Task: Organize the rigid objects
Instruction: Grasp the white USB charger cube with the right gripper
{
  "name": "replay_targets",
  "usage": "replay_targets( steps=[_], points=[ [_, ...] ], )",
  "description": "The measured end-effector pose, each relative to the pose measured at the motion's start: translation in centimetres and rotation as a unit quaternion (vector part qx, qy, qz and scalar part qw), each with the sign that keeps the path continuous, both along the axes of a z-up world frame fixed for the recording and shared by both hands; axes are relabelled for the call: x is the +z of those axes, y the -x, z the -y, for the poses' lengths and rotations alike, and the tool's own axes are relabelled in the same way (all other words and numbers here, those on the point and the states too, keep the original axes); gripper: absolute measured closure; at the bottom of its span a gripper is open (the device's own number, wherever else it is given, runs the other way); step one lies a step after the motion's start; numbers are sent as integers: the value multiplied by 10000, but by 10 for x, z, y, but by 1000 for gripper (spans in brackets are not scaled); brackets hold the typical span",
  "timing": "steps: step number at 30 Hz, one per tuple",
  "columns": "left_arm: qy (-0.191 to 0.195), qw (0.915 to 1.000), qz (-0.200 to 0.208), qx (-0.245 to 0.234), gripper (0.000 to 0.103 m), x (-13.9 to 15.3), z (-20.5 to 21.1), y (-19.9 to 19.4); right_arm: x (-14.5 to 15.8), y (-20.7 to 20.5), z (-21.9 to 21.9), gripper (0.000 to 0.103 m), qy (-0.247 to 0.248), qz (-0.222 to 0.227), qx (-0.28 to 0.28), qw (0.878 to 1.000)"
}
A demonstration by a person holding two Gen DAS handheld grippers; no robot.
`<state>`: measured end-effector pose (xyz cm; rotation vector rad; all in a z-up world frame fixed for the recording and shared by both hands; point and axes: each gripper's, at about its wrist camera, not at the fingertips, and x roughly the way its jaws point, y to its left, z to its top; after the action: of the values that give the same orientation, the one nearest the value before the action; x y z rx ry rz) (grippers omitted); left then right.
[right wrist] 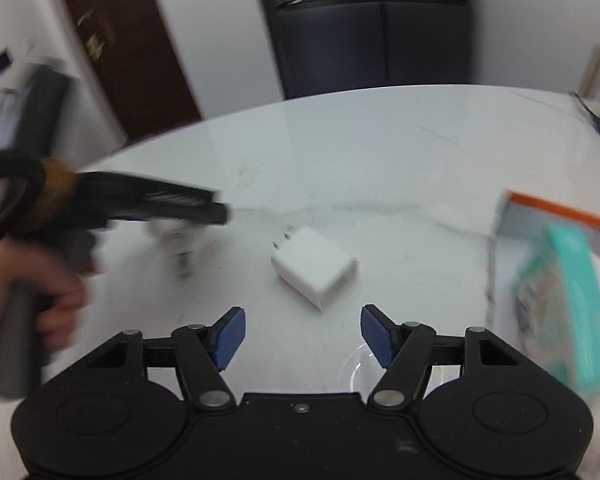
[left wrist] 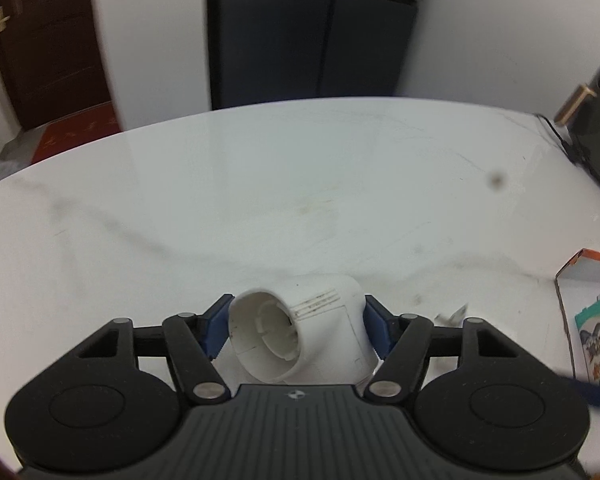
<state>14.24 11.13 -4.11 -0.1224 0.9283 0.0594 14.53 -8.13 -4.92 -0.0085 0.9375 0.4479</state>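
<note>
A: What does the left gripper (left wrist: 296,330) have?

B: A white socket (left wrist: 300,332), a rounded plastic fitting, pinched between its blue pads (left wrist: 216,330), open mouth facing the camera. It looks lifted just above the tabletop (left wrist: 260,184).

A: And the right gripper (right wrist: 301,336)?

B: Jaws wide, nothing in them. It hangs over a white charger (right wrist: 313,266) lying on the tabletop, prongs pointing away to the left.

A: What could go wrong?

B: The socket is curved and smooth, and the pads bear on its rounded sides, so I'd judge it could twist or squirt out if the grip eases or the hand swings fast. The right view is smeared with motion; coming down at that pace could nudge the charger aside instead of straddling it. The two grippers are also near each other, so they might knock.

A: Any writing?

B: A teal box (right wrist: 567,308) sits in an orange-edged tray (left wrist: 591,258) at the right. It has cartoon figures and some lettering, too blurred to read.
</note>
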Motion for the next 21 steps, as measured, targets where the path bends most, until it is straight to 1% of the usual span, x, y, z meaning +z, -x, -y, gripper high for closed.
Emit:
replay_targets(
  steps=[3,6,9,11,12,14,16,17,18,21],
  points=[
    [107,9998,16,166,35,9,-13,30,-7,-19,-17,25,236,103,377,9990],
    [185,9994,9,296,34,13,-28,52,-15,-35,-27,23,589,182,560,9965],
    [397,9983,-54,425,34,12,-28,57,-20,-46,-33,24,746,152,704,9946],
    [505,9975,-76,497,34,11,-29,64,-21,-51,-36,22,772,197,731,9941],
    [580,9969,-85,523,34,11,-28,63,-23,-53,-37,19,784,166,759,9939],
    [621,9963,-72,582,34,13,-28,69,-26,-56,-40,18,893,85,810,9927],
    [649,9960,-65,619,34,14,-29,71,-31,-54,-38,17,760,22,814,9938],
    [667,9958,-67,628,34,15,-29,72,-32,-54,-35,20,668,32,748,9950],
    [669,9957,-65,640,34,16,-29,71,-32,-53,-32,27,607,76,635,9961],
    [688,9952,-22,693,34,16,-26,75,-30,-50,-24,27,322,-12,442,9985]
  ],
)
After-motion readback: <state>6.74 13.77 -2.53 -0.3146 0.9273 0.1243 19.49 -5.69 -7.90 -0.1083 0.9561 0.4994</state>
